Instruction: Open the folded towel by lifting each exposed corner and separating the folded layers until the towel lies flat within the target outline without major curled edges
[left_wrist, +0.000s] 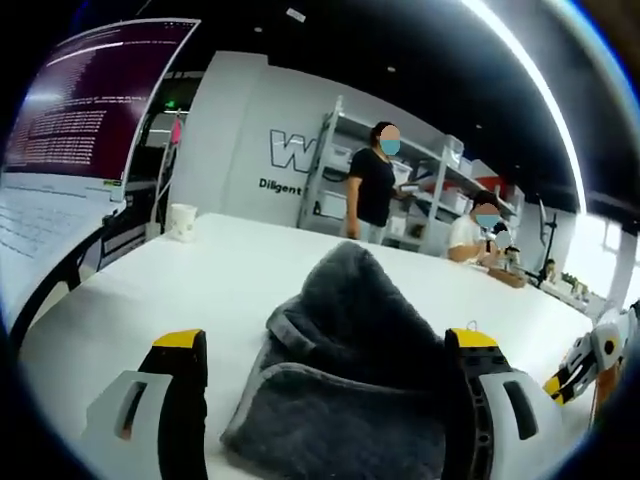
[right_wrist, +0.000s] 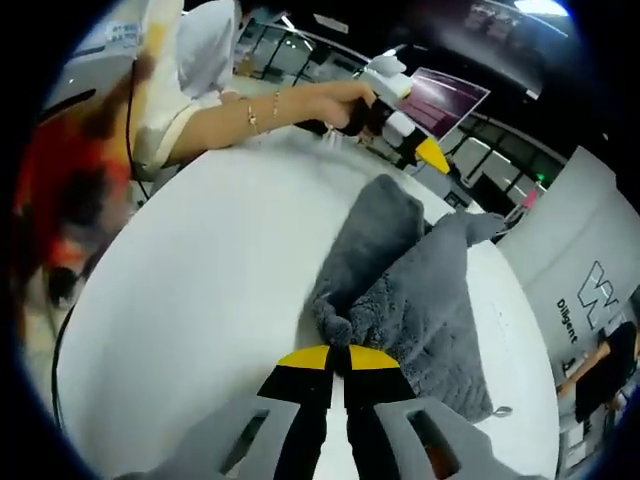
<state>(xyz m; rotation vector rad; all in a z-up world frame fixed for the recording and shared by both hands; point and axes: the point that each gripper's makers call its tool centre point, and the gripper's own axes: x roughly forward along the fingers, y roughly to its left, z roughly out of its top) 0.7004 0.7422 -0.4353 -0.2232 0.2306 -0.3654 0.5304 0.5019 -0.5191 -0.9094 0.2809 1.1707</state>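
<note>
1. White table in an open workshop; shelving and two people behind it.
2. Grey towel lies rumpled on the table, one fold peaked up.
3. Left gripper: fingers wide apart, straddling the towel's near edge, gripping nothing.
4. Right gripper: fingers pinched together on a towel corner.

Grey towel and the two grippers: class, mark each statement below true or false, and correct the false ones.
1. The grey towel lies flat and fully opened. False: it is still bunched, with folded layers.
2. The right gripper has its fingers closed together at the towel's edge. True.
3. The left gripper has its fingers clamped shut. False: they stand wide apart either side of the towel.
4. The towel rests on a white table. True.
5. A white cup stands on the table's far side. True.
</note>
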